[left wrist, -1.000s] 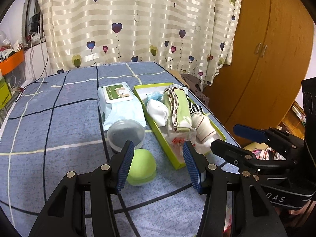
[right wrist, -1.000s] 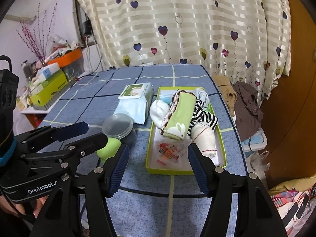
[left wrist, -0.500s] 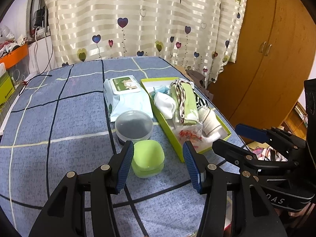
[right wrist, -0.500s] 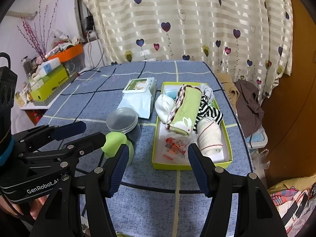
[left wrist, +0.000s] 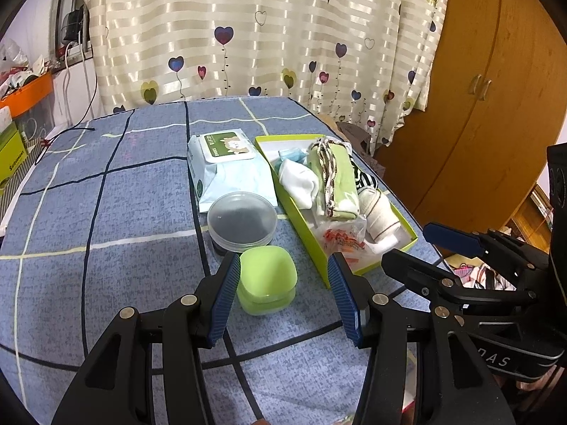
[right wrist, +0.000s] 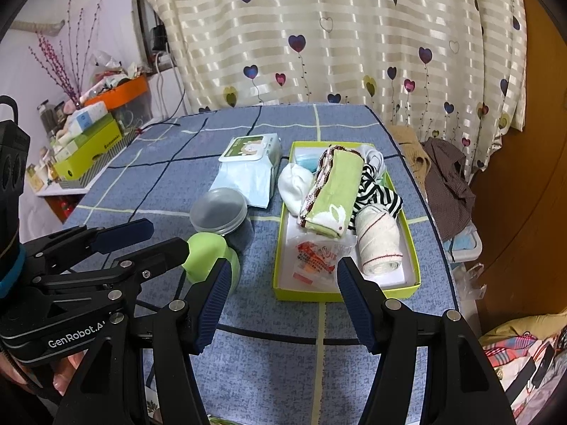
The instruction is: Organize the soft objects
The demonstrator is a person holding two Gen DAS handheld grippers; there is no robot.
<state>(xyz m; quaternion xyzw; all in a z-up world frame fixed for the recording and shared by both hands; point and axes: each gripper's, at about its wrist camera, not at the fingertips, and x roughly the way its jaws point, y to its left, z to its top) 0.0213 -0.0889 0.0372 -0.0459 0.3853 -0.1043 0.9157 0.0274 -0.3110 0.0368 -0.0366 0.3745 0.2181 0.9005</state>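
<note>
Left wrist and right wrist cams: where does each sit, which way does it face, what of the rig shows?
Left wrist: on the left gripper, facing across the bed toward the curtain; its fingers frame the green case; right gripper at right.
Right wrist: on the right gripper, same heading, over the green tray; left gripper and a hand at left.
Shared: case, tray, wipes pack, round container.
</note>
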